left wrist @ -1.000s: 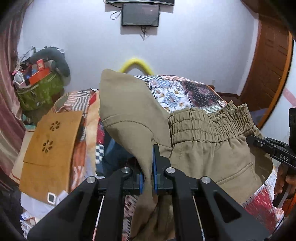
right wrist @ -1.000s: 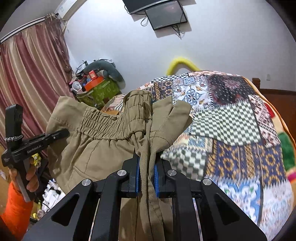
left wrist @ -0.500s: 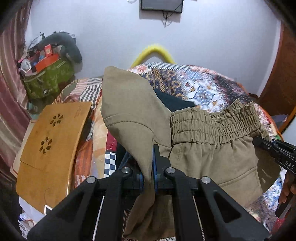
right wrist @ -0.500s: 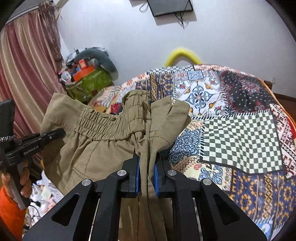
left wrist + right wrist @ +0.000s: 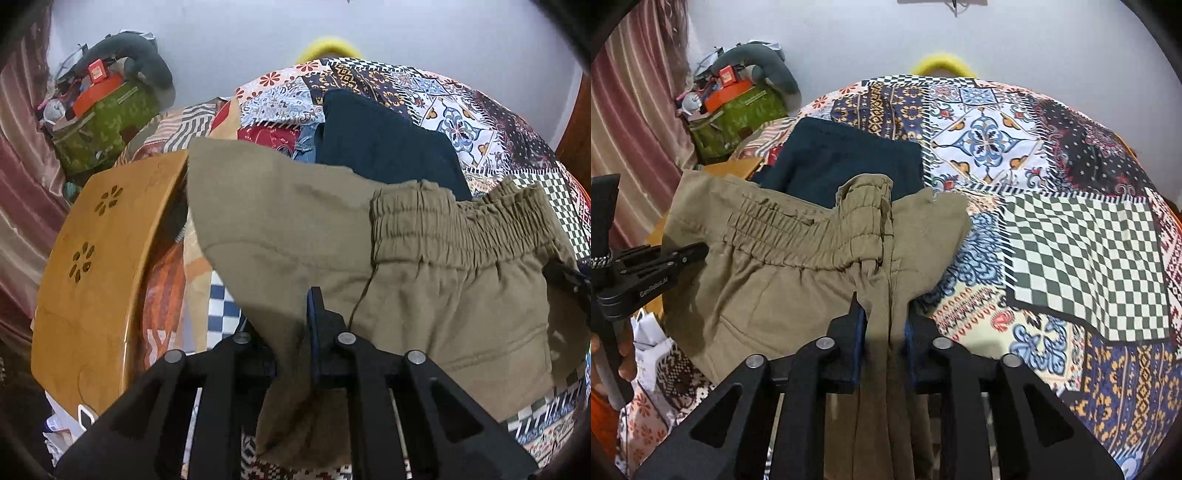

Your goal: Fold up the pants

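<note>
The khaki cotton pants with an elastic waistband [image 5: 783, 280] hang over the near part of the patchwork-quilted bed [image 5: 1071, 258]. Cloth runs between the jaws of both the left gripper [image 5: 295, 332] and the right gripper [image 5: 884, 325], which have just been easing apart; whether either still pinches cannot be told. The quilt's right side lies bare. Behind sits a dark teal folded garment [image 5: 849, 158]; a tan wooden board [image 5: 107, 258] crowds the left edge.
</note>
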Demonstrator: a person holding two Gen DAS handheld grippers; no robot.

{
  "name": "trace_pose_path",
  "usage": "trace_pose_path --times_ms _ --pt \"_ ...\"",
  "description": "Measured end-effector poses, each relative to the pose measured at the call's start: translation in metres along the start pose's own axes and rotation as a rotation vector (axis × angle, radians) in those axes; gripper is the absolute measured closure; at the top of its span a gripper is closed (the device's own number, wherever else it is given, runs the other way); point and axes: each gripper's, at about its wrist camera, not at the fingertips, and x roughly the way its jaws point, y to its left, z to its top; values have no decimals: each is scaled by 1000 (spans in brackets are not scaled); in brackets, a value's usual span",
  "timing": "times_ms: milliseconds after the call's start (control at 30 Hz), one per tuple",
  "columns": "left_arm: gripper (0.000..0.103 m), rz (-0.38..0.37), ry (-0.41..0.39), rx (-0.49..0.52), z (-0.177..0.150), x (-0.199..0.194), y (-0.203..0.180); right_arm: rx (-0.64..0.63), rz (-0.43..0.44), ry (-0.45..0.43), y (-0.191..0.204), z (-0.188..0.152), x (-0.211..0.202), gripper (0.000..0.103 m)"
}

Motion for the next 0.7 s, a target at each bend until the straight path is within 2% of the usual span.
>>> trace_pose_path --times_ms 167,333,467,700 --pt "76 -9 24 -4 -14 -23 7 10 -44 -11 -3 -15 -27 78" --pt "68 -27 -32 2 -30 -81 8 22 -9 -79 -1 -26 -78 78" --pt "66 -51 -133 6 -45 -150 8 1 22 -189 14 -35 -143 78" --pt "66 -105 -363 16 -87 -288 3 -63 56 -391 47 -58 -250 78"
